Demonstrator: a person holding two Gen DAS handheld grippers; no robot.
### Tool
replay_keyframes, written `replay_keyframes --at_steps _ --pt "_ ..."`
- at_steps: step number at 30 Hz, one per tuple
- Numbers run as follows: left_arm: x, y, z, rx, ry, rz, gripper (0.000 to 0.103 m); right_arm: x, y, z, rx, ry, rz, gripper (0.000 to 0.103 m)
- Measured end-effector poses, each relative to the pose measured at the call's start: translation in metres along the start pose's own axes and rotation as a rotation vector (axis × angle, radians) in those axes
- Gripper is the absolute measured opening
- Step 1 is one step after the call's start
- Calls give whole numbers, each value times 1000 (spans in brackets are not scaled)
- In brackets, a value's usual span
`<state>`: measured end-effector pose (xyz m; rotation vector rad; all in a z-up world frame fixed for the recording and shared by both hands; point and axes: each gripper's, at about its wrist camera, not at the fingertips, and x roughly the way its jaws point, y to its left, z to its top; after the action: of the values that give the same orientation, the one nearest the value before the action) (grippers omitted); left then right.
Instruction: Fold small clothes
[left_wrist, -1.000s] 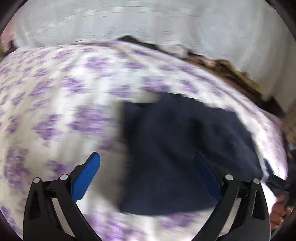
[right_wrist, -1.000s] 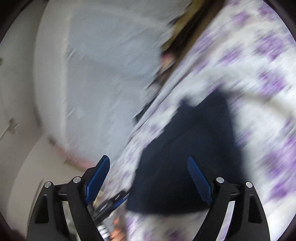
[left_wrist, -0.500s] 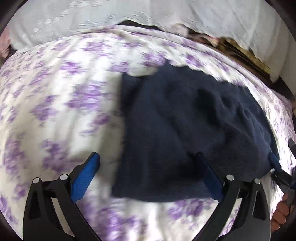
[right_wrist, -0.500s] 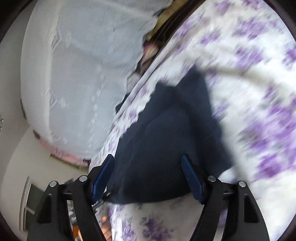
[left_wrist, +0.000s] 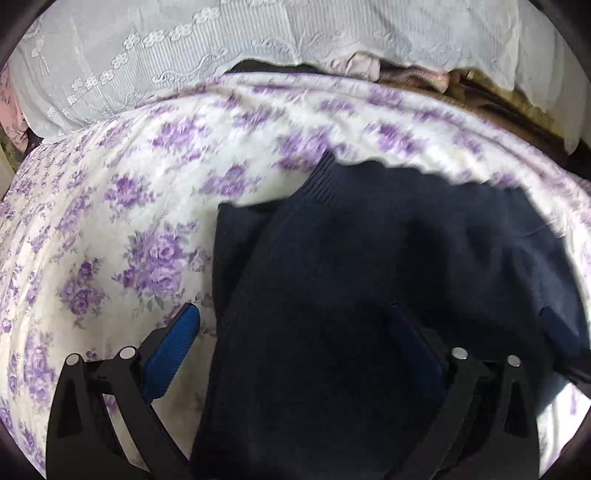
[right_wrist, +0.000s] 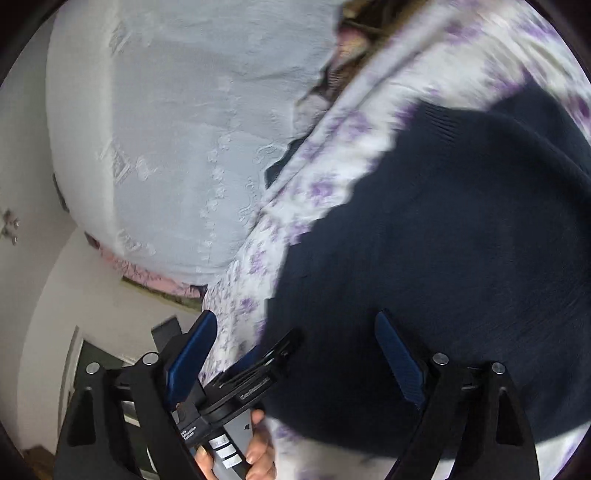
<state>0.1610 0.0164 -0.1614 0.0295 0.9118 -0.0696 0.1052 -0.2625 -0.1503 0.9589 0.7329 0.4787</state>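
Navy sweater (left_wrist: 369, 280) nearer; jaws spread.

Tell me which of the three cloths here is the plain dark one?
The navy knitted garment, lying on the purple-flowered sheet. The white lace cloth behind is pale; only the garment is dark and unpatterned.

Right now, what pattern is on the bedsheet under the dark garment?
The bedsheet is white with purple roses, clearest in the left wrist view beside the navy garment.
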Motion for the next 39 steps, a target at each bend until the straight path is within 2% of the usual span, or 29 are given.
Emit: replay_keyframes --at_steps 2,3,4,5,6,7,9,10,11,14,18,23,26,29,32,35,37,39 --pt "2 9 1 -29 8 -32 99 -10 -5 5 -17 -20 -2 78" --pt "2 10 1 -30 5 -23 99 -14 -5 9 -24 -40 -16 79" --pt "4 11 1 -26 0 -7 99 -19 -6 13 -36 -77 -46 80" --pt "5 11 2 -24 0 -6 99 -28 -9 18 -54 -130 -110 80" --pt "4 13 1 -29 1 -11 99 -34 -13 20 -58 -158 -142 76" --pt "4 13 2 -31 0 -10 99 -39 -18 24 -48 -168 -133 74" --pt "3 13 3 -24 -5 7 99 -42 -20 29 -10 -172 -117 76" --pt "1 11 4 -17 -8 17 99 -43 -15 29 -22 -180 -132 83" --pt "-2 9 6 -7 -19 35 99 -42 -7 31 -59 -189 -146 85" --pt "-8 5 13 3 -54 41 99 -29 9 36 -106 -163 -119 87" --pt "-4 -2 32 8 -67 28 99 -6 18 47 -91 -127 -65 87" --pt "18 -7 47 14 -55 45 99 14 -3 57 -59 -103 -111 86" --pt "38 1 47 -19 8 10 99 6 -18 66 -32 -134 -96 83" --pt "37 6 50 -45 6 5 99 -5 -20 72 -47 -208 -156 83" --pt "27 4 55 -48 -19 16 99 -6 -16 75 -24 -226 -160 85" --pt "13 -10 68 -4 -90 20 99 5 5 76 -98 -203 -114 89" --pt "19 -20 73 34 -93 47 99 17 12 77 -141 -169 -106 93" --pt "38 -29 71 76 -57 87 99 26 4 78 -154 -147 -141 95"
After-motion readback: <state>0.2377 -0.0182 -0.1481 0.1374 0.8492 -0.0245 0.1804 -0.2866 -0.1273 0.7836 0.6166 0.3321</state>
